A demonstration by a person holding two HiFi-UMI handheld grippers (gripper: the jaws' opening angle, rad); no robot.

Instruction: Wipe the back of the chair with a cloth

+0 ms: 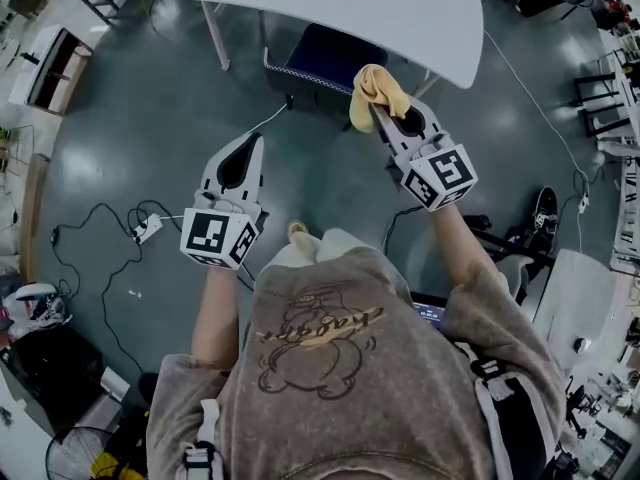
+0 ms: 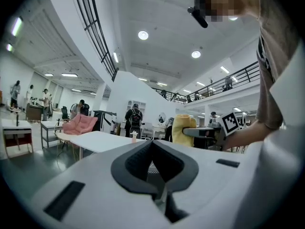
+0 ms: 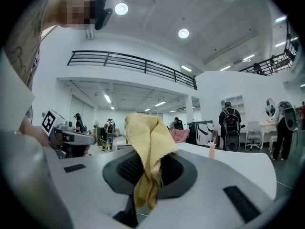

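The left gripper (image 2: 151, 142) has jaws together, yellow cloth (image 2: 183, 128) beyond.

1. The chair (image 1: 325, 63) stands partly under the near edge of the table (image 1: 330, 8).
2. The cloth (image 1: 377, 90) sits between the jaws of the right gripper (image 1: 384, 116), just before the chair.
3. The left gripper (image 1: 254, 142) is to its left, apart from it, over the floor (image 1: 150, 118).
4. A power strip (image 1: 147, 229) lies on the floor, further left.

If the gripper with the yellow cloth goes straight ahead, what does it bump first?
Probably the white table: the right gripper, shut on the yellow cloth, points at its near edge. The blue chair looks lower and further left, but depth is unclear.
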